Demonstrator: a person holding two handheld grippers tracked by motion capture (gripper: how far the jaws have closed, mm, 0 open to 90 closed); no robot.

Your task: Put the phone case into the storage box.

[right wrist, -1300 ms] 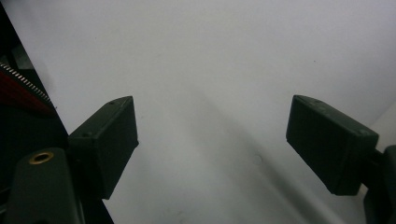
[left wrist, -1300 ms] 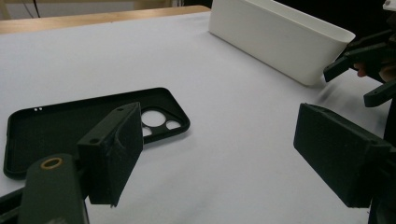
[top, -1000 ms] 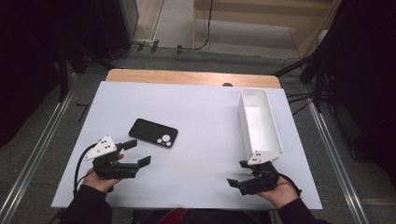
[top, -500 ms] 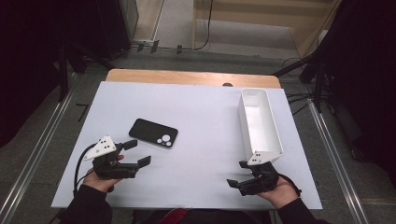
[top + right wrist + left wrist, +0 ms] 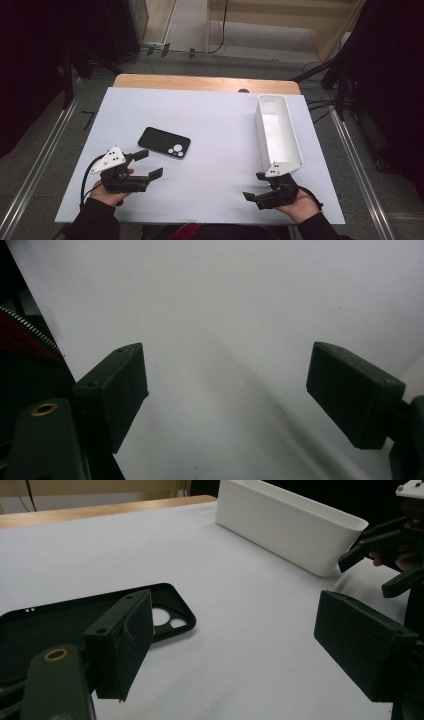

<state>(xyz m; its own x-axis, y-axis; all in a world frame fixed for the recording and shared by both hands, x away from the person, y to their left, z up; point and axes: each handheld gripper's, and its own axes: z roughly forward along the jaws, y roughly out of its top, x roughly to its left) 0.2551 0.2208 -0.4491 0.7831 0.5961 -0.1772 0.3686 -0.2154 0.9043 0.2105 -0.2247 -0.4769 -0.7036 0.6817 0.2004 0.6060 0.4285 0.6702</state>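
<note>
High view shows one white table carrying two things: one black phone case left of the frame's middle, and one long white bin at the right, running from the upper right down toward the lower right. Two grippers sit near the bottom edge, one in each hand.

At the lower left, the left gripper lies low over the table, its jaws pointing toward the right of the frame, with the case just above and beside them. The jaws stand wide apart with nothing between them. From the left gripper view, the case lies flat at the lower left, partly behind the near jaw, its camera cut-out turned toward the frame's centre; the bin crosses the upper right.

At the lower right, the right gripper rests in an upturned hand just below the bin's near end, jaws pointing left. These too are wide, holding nothing; the right gripper view shows bare table between them.
</note>
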